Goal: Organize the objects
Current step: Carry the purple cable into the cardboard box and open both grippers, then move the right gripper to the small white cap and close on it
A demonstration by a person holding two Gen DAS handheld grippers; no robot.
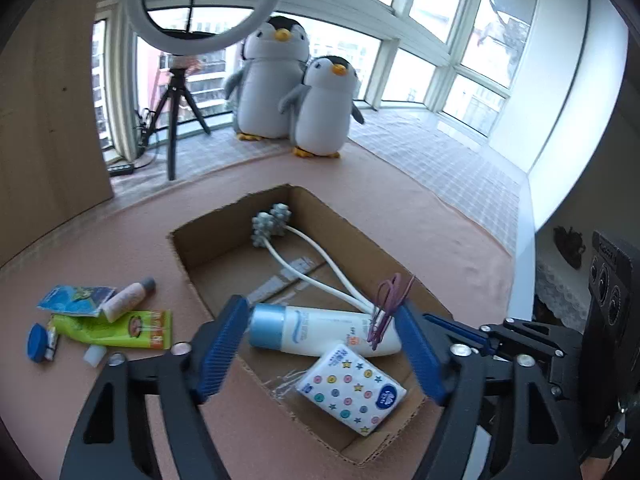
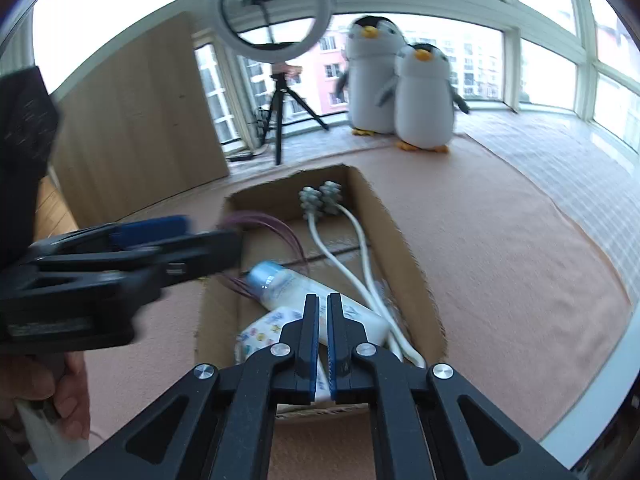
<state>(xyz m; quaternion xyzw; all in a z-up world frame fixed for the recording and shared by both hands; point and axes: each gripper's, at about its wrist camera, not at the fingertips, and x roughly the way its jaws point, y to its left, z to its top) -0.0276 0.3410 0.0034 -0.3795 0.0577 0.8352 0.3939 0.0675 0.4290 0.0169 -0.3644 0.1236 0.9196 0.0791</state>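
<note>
Cardboard box (image 1: 352,240) sits open-topped on the pink table cover (image 1: 440,220), and it already holds a white sunscreen bottle (image 1: 320,330), a patterned tissue pack (image 1: 352,394), a twin-headed white massage roller (image 1: 272,224) and purple hair ties (image 1: 386,304). We see the left gripper (image 1: 320,352) with its blue pads spread wide over the box's near end, holding nothing; the hair ties hang at the tip of its right-hand pad, and we cannot tell whether they are caught there or merely lie behind it. The right gripper (image 2: 323,340) hovers above the box with its pads nearly together, a thin gap between them and nothing in it. We judge the main risk to be a snag: if the ties cling to the pad, withdrawing the left gripper could drag them back out. A second risk is collision, since both grippers crowd the same end of the box. Only the left wrist view shows the items not yet boxed: a green tube (image 1: 116,328), a blue packet (image 1: 76,299), a small pink bottle (image 1: 128,298) and a blue cap (image 1: 38,342), lying left of the box. Only the right wrist view shows a person's hand (image 2: 60,392) gripping the left handle.
</note>
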